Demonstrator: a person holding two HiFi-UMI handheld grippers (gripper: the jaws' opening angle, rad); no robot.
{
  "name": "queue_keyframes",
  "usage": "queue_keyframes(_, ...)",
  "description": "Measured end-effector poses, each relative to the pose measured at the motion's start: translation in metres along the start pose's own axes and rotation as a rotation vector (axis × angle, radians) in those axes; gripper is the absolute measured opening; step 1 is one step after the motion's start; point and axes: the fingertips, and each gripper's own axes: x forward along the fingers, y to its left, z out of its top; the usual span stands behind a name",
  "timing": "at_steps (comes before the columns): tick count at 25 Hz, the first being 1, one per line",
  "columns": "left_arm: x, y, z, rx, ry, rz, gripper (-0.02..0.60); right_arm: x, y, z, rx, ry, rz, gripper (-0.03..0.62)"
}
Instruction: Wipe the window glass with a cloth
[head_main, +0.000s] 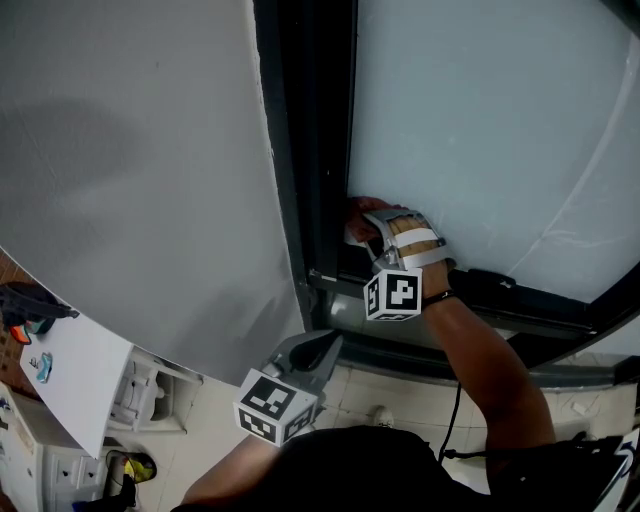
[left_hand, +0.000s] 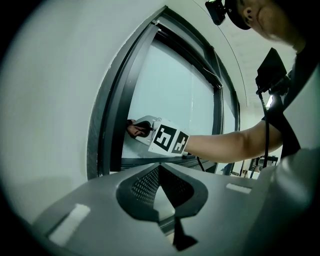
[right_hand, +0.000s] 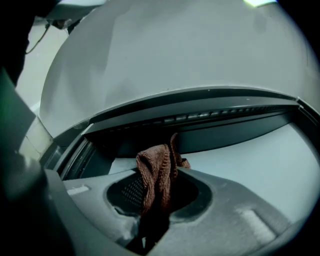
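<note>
The right gripper (head_main: 372, 232) is clenched on the brown cloth (head_main: 366, 206) \- in the right gripper view a folded part of the knitted fabric stands up between the two jaws, which are pressed together on it. This gripper is raised to the lower left corner of the window glass (head_main: 480, 130), just beside the dark window frame (head_main: 315, 150), and the cloth lies against the pane there, close above the bottom rail. The left gripper view shows the same place from the side: the right gripper with its marker cube is at the bottom corner of the pale glass, and the person's bare forearm (head_main: 480, 350) reaches to it from the right. The left gripper (head_main: 318, 352) is lower and nearer to the person's body, apart from the glass, in front of the foot of the frame and beside the white wall (head_main: 130, 170). Its jaws are closed on each other with nothing between them \- only a pale sliver of background shows through the hollow behind the tips.
</note>
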Motion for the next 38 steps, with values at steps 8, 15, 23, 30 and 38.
queue_keyframes(8, -0.001, 0.003, -0.001, -0.007, 0.002, 0.009, 0.017, 0.010, 0.054, -0.005, -0.014, 0.011, 0.094, 0.077)
queue_keyframes(15, -0.001, 0.000, -0.004, -0.015, 0.005, 0.006, 0.017, 0.012, 0.072, -0.007, 0.003, 0.024, 0.175, 0.077)
queue_keyframes(23, -0.004, 0.000, -0.005, -0.018, 0.000, 0.002, 0.017, 0.016, 0.099, -0.010, -0.014, 0.032, 0.267, 0.077)
queue_keyframes(30, -0.006, 0.001, -0.005, -0.018, -0.001, -0.004, 0.017, 0.021, 0.105, -0.012, -0.021, 0.042, 0.292, 0.076)
queue_keyframes(38, -0.007, 0.001, -0.005, -0.008, 0.009, -0.012, 0.017, 0.012, 0.098, -0.005, 0.020, 0.018, 0.332, 0.076)
